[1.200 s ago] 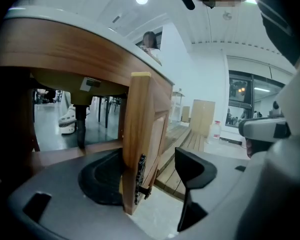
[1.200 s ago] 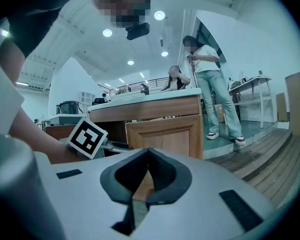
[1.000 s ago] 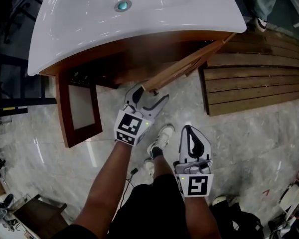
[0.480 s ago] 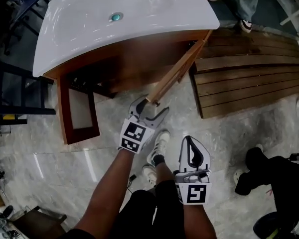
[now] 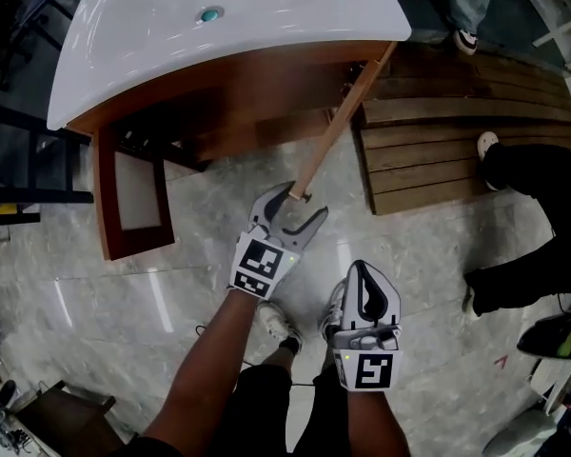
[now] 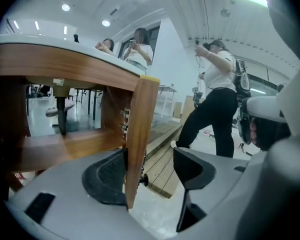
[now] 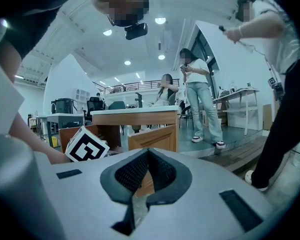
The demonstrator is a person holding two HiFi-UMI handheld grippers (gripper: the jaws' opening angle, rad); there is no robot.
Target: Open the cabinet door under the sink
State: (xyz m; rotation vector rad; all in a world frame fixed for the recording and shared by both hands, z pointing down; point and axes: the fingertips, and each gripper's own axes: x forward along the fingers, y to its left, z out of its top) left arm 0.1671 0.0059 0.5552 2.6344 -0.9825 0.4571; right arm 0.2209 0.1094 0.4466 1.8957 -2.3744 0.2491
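Note:
The white sink (image 5: 219,27) tops a brown wooden cabinet (image 5: 219,93). Its right door (image 5: 338,127) stands swung far out, seen edge-on. My left gripper (image 5: 298,203) is open and straddles the door's free end. In the left gripper view the door edge (image 6: 140,134) rests against the left pad (image 6: 107,176), with a wide gap to the other one, and a small dark knob (image 6: 142,180) shows on the door. The left gripper (image 6: 150,164) is open there too. My right gripper (image 5: 363,272) hangs lower right, shut on nothing, its tips meeting in the right gripper view (image 7: 149,153).
The cabinet's left door (image 5: 133,203) also stands open. A slatted wooden platform (image 5: 438,150) lies at the right. A person in dark trousers (image 5: 533,217) stands at the right, another person's feet (image 5: 466,36) behind the sink. A dark frame (image 5: 19,169) stands at the left.
The right door has swung further out with my left gripper at its free end. A person in dark clothes has moved up along the right side. My right gripper has barely moved.

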